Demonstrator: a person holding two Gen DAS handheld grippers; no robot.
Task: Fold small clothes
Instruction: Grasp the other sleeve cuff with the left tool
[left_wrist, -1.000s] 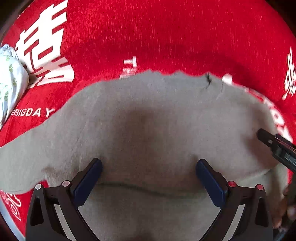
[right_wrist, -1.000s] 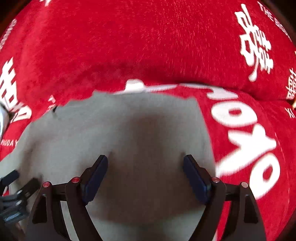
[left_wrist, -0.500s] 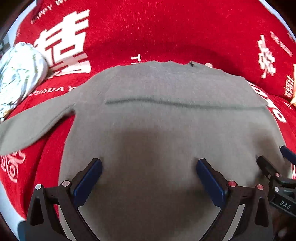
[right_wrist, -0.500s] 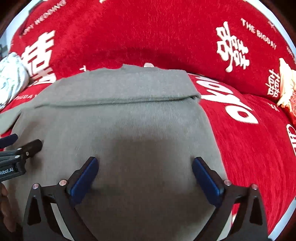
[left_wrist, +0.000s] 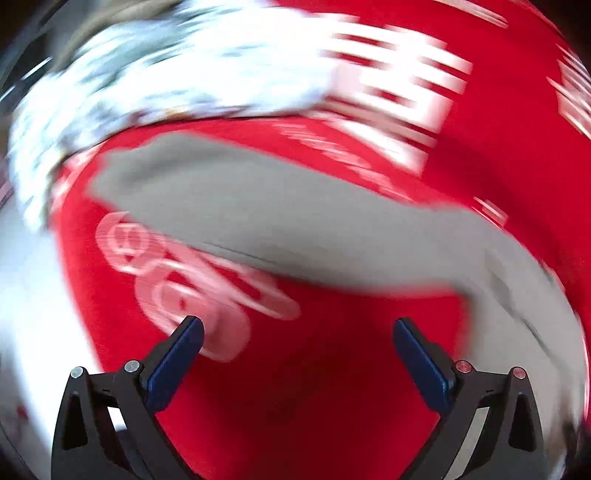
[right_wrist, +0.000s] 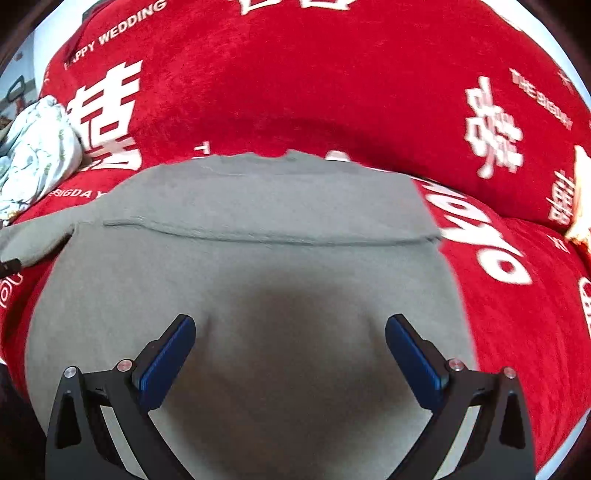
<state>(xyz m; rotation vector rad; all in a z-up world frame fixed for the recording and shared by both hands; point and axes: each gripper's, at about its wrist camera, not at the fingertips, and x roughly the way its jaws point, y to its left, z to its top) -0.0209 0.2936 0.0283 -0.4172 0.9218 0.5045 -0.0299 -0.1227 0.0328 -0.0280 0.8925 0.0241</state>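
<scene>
Right wrist view: the right gripper (right_wrist: 290, 332) stands wide apart, empty, with the grey sweater (right_wrist: 258, 280) lying flat under and beyond its jaws, folded edge farther ahead. Left wrist view, blurred: the left gripper (left_wrist: 297, 336) gapes wide over bare red cover (left_wrist: 332, 369); the sweater's sleeve (left_wrist: 258, 214) stretches beyond.

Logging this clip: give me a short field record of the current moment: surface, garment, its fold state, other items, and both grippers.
surface: red cover with white lettering
garment: grey sweater, lying flat on the cover
fold state: near part folded over, its edge running across the body; one sleeve lies stretched out to the side
other items: white patterned cloth, bunched at the far left
left gripper: open, nothing between the fingers, over bare cover near the sleeve; view blurred
right gripper: open, above the sweater body, holding nothing
</scene>
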